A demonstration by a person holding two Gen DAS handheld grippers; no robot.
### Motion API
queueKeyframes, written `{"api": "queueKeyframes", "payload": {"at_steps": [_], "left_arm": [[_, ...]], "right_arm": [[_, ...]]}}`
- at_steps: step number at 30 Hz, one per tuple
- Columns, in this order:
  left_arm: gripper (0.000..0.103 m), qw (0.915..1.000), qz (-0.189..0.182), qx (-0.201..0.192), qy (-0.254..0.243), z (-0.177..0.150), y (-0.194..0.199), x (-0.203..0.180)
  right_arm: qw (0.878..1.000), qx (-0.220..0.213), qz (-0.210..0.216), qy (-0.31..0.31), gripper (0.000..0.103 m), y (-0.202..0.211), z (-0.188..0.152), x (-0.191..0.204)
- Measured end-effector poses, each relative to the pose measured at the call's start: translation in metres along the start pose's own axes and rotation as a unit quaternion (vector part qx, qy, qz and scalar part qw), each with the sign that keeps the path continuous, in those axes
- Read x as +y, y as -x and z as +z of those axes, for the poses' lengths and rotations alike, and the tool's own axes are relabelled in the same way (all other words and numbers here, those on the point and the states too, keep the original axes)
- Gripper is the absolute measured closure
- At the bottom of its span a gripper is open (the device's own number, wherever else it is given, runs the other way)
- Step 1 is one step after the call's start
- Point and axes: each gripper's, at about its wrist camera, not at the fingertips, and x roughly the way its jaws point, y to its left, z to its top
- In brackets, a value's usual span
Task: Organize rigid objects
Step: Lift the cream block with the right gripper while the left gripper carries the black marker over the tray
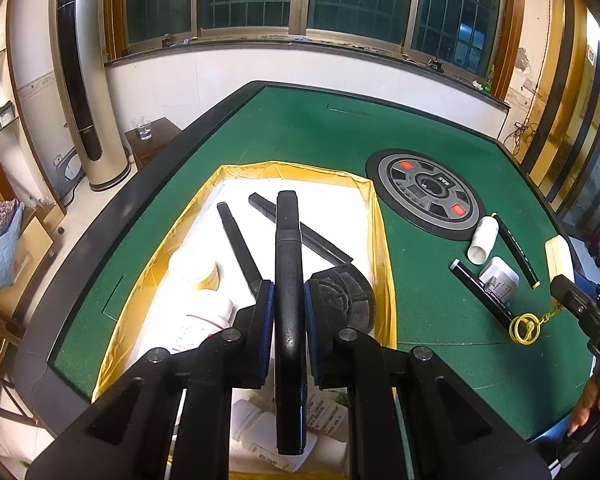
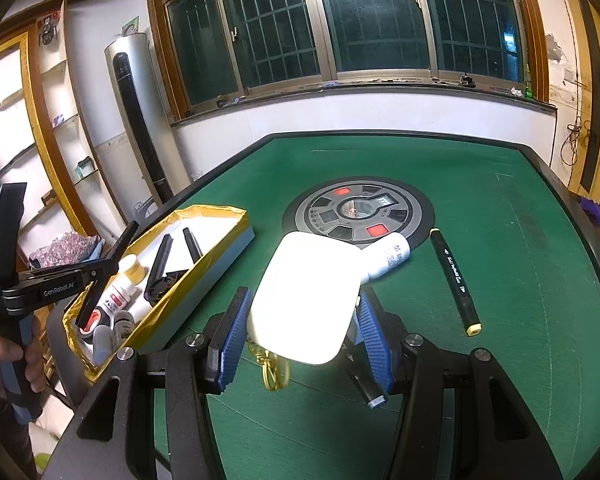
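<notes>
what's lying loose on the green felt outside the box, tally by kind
black markers: 2
white bottle: 1
white charger plug: 1
yellow key ring: 1
total: 5
not counted: the pale block held in the right gripper

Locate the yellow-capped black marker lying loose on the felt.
Right wrist view, right side: the yellow-capped black marker lies on green felt, right of the small white bottle, near the round centre console.

- white case [image 2: 306, 300] — overexposed, surface detail unreadable
- bottles [image 1: 260, 436] in the box — half hidden behind the left gripper [image 1: 289, 300]
- bottle labels too small to read
</notes>
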Motion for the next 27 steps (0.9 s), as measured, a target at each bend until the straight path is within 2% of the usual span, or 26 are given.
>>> {"api": "queueKeyframes", "payload": {"at_steps": [11, 18, 23, 27], "left_arm": [[0.090, 0.9998, -0.005, 0.018, 0.008, 0.006, -0.015, 0.009], [0.091, 0.9967, -0.045, 0.044, 0.051, 0.018, -0.034, 0.026], [0.091, 0.9909, -0.074, 0.069, 0.089, 0.024, -0.054, 0.034], [0.091, 0.9858, -0.083, 0.085, 0.119, 0.029, -0.070, 0.037]], "right_arm": [[1.000, 0.001, 0.003, 0.010, 0.055, -0.003, 0.003, 0.012], [1.000, 0.001, 0.007, 0.015, 0.055, -0.006, 0.004, 0.017], [1.000, 0.003, 0.010, 0.021, 0.055, -0.009, 0.005, 0.022], [1.000, 0.003, 0.011, 0.025, 0.055, -0.009, 0.005, 0.025]]}}
